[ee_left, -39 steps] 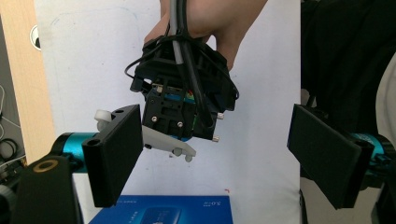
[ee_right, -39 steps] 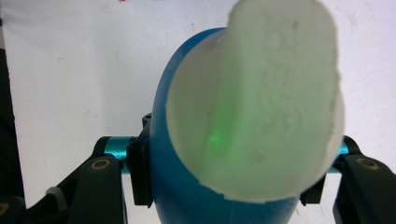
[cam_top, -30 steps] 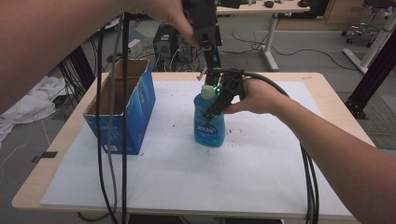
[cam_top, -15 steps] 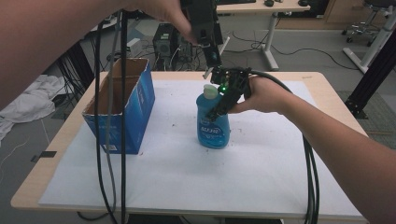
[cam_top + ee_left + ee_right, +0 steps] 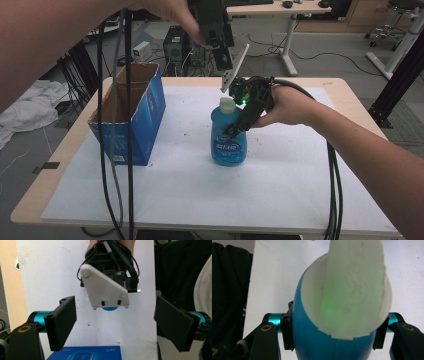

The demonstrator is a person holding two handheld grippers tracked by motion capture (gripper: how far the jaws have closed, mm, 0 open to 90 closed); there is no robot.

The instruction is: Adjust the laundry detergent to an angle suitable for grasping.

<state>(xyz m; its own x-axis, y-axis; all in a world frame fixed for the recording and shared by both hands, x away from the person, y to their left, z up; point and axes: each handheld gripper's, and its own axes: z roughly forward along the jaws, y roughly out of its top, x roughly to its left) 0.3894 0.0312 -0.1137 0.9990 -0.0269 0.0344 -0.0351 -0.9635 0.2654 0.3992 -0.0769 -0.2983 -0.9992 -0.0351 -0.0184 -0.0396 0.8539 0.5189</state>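
A blue bottle [image 5: 229,142] with a white cap [image 5: 226,104] stands on the white sheet at mid-table. My right gripper [image 5: 235,131] comes in from the right, its white three-cornered plate [image 5: 234,67] sticking up, and is shut on the bottle's body. In the right gripper view the jaws press both sides of the bottle [image 5: 312,340], with the cap [image 5: 352,297] close to the lens. My left gripper [image 5: 217,37] hangs high above the bottle. Its jaws are wide open around nothing [image 5: 116,312] as it looks down on the right gripper's plate [image 5: 105,287].
An open blue cardboard box [image 5: 132,117] stands left of the bottle, and its edge [image 5: 85,353] shows in the left gripper view. Cables [image 5: 115,125] hang from the raised left arm in front of the box. The white sheet [image 5: 200,200] covers the wooden table [image 5: 345,87].
The right gripper has carried the bottle slightly to the right and nearer to me. The left gripper has stayed high above it.
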